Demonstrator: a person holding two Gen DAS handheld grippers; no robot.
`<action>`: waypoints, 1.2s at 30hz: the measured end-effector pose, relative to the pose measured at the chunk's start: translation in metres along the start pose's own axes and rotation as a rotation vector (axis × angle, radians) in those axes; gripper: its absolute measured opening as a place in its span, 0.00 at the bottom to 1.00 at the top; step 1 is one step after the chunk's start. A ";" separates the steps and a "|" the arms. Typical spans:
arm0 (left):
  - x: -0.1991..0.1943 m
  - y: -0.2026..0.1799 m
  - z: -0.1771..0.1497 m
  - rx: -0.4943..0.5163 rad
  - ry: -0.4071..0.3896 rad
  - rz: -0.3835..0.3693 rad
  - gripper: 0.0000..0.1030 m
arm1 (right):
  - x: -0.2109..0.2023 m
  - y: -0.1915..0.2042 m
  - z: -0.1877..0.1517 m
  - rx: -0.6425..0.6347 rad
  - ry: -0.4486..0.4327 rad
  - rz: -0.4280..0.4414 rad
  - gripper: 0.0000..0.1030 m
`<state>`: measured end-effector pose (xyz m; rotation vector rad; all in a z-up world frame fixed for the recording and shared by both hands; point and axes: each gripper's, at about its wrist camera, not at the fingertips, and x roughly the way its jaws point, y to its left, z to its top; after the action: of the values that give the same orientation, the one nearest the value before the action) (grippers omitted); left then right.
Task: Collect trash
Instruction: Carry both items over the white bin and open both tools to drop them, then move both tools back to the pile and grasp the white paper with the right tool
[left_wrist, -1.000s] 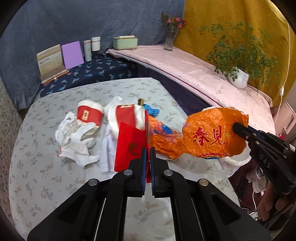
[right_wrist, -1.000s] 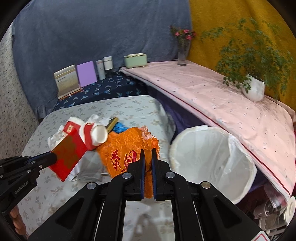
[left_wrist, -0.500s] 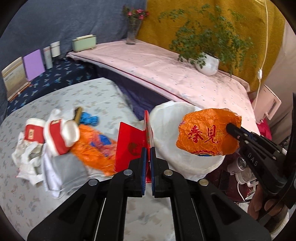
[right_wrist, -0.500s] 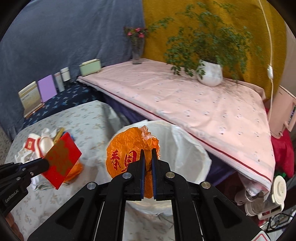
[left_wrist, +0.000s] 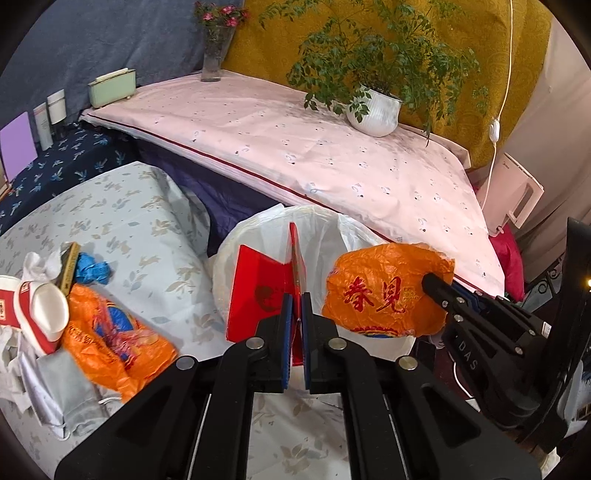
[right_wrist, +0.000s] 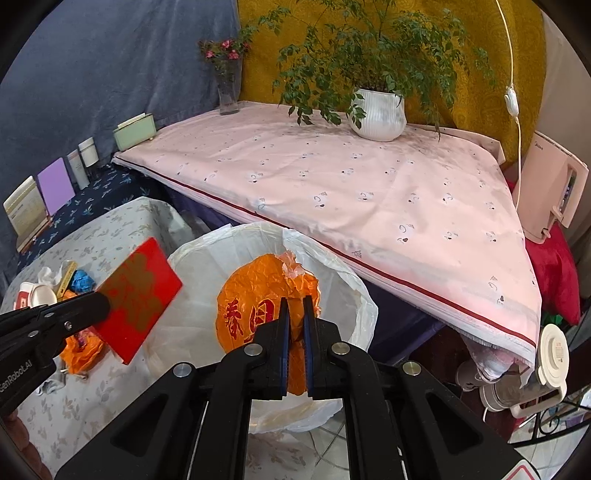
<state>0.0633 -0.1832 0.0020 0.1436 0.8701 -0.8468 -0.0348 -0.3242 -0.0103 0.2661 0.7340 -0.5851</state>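
Note:
My left gripper (left_wrist: 296, 302) is shut on a red card (left_wrist: 258, 291) and holds it over the near rim of the white-lined trash bin (left_wrist: 255, 229). My right gripper (right_wrist: 295, 306) is shut on a crumpled orange plastic bag (right_wrist: 255, 295) and holds it above the bin's opening (right_wrist: 332, 266). The orange bag also shows in the left wrist view (left_wrist: 384, 291), and the red card in the right wrist view (right_wrist: 138, 295). More trash lies on the floral table: an orange wrapper (left_wrist: 110, 343), a red-and-white paper cup (left_wrist: 40, 314), a blue scrap (left_wrist: 90, 267), white tissues.
A pink-clothed table (right_wrist: 351, 184) stands behind the bin with a potted plant (right_wrist: 376, 110), a flower vase (right_wrist: 229, 88) and a green box (right_wrist: 135, 131). A pink appliance (right_wrist: 554, 184) and a cord are at the right. Books lean on the far left shelf.
Both grippers swung right from the trash pile on the table to above the bin, carrying the red card and the orange bag. Both stayed shut.

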 end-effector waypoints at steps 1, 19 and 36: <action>0.002 0.000 0.001 -0.002 -0.002 -0.003 0.08 | 0.001 0.001 0.001 0.002 0.000 0.001 0.11; -0.029 0.053 -0.016 -0.133 -0.065 0.154 0.61 | -0.027 0.036 0.007 -0.045 -0.071 0.041 0.51; -0.113 0.160 -0.070 -0.364 -0.139 0.364 0.74 | -0.064 0.156 -0.017 -0.228 -0.068 0.230 0.57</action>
<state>0.0940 0.0229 0.0034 -0.0744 0.8218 -0.3465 0.0098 -0.1644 0.0266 0.1160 0.6866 -0.2879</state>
